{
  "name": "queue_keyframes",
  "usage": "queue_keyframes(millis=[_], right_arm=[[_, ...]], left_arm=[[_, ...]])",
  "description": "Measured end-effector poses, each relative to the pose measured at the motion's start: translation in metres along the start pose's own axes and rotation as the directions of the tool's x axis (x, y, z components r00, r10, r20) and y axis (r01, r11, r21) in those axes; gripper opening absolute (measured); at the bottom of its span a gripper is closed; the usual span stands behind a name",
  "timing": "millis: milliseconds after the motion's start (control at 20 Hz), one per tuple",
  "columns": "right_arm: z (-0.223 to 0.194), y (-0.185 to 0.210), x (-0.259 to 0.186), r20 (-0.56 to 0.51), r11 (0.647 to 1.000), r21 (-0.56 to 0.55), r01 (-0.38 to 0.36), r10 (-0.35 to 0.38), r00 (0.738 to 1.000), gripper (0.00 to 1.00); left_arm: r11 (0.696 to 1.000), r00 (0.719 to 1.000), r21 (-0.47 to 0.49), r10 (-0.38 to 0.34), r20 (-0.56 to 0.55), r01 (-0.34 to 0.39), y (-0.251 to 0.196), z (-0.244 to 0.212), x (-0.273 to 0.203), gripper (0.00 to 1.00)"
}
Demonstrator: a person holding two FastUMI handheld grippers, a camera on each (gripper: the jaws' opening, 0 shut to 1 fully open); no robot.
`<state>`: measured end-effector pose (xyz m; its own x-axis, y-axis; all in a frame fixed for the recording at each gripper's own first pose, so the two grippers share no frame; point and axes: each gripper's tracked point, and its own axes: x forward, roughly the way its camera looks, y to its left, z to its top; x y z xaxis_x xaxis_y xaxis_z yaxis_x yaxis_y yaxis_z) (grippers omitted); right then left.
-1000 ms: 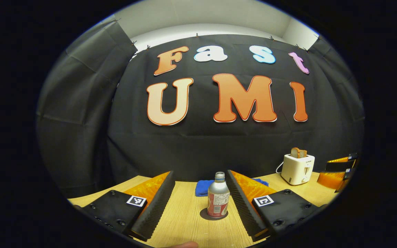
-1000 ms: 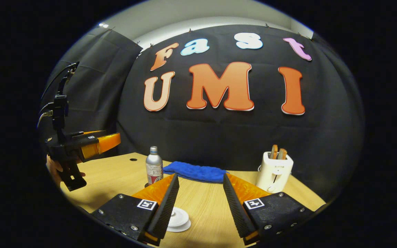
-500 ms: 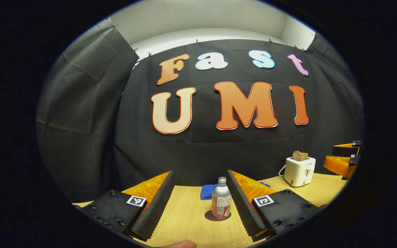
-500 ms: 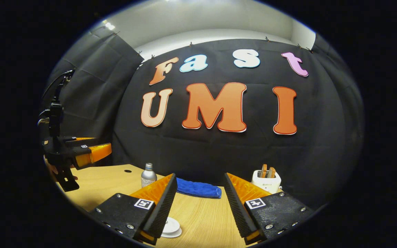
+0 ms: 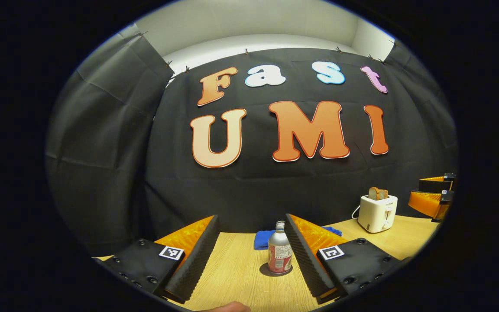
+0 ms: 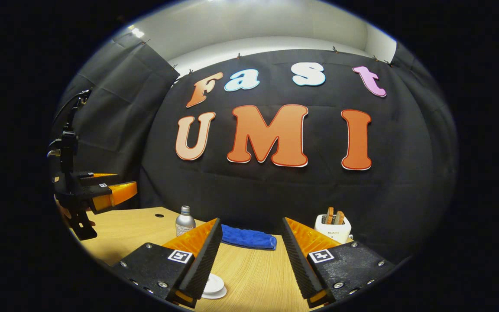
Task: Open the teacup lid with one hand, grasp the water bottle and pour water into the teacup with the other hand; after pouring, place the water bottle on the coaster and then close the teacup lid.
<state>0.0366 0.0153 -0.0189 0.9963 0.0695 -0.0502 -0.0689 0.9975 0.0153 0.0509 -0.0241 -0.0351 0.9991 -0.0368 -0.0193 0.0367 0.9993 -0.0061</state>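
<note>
Both grippers are hanging open and empty: left gripper [image 5: 251, 255] is framing the water bottle [image 5: 279, 255] at its one o'clock, risking toppling it, while right gripper [image 6: 249, 260] is overshooting the teacup lid [image 6: 213, 286] at seven o'clock.

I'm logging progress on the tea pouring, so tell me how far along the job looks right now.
Judging by the scene, it is either finished or not yet begun. The water bottle stands upright on a dark round coaster, and the white teacup lid sits low on the table; the cup below it is hidden. The left gripper and right gripper are both open, holding nothing. Whether water was poured cannot be told.
</note>
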Motion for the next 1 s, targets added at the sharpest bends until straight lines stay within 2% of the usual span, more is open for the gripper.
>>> queue_keyframes(millis=[50, 500, 550, 650, 700, 750, 800, 1000], right_arm=[[0.0011, 0.0002, 0.0001, 0.002, 1.0, 0.0, 0.001, -0.001, 1.0, 0.83], [0.0039, -0.0069, 0.0022, 0.009, 1.0, -0.002, 0.027, -0.027, 1.0, 0.82], [0.0039, -0.0063, 0.0017, 0.009, 1.0, -0.001, 0.024, -0.024, 1.0, 0.82], [0.0041, -0.0061, 0.001, 0.009, 1.0, -0.003, 0.025, -0.025, 1.0, 0.83], [0.0041, -0.0057, 0.0004, 0.011, 1.0, -0.004, 0.023, -0.023, 1.0, 0.84], [0.0046, -0.0061, 0.0001, 0.014, 1.0, -0.002, 0.026, -0.026, 1.0, 0.87], [0.0065, -0.007, -0.0002, 0.018, 1.0, 0.0, 0.027, -0.027, 0.999, 0.85], [0.0064, -0.0097, -0.0022, 0.019, 0.999, 0.002, 0.032, -0.032, 0.999, 0.9]], left_arm=[[1.0, 1.0, -0.004, -0.003, 0.002, 0.003, -0.0016, -0.0011, 0.002, 1.0], [1.0, 1.0, 0.011, 0.009, 0.003, -0.009, 0.0024, -0.0031, 0.0016, 1.0], [1.0, 1.0, 0.012, 0.01, 0.004, -0.01, 0.0024, -0.0016, 0.0021, 0.97], [1.0, 1.0, 0.011, 0.012, 0.003, -0.012, 0.0016, -0.0022, 0.0005, 1.0], [1.0, 1.0, 0.009, 0.014, 0.003, -0.014, 0.0016, -0.0021, 0.0009, 0.98], [1.0, 1.0, 0.008, 0.016, 0.004, -0.016, 0.0022, -0.0027, 0.0008, 1.0], [1.0, 1.0, 0.009, 0.021, 0.004, -0.021, 0.0029, -0.0027, 0.0007, 1.0], [1.0, 1.0, 0.003, 0.025, 0.0, -0.025, 0.002, -0.0049, 0.0001, 1.0]])
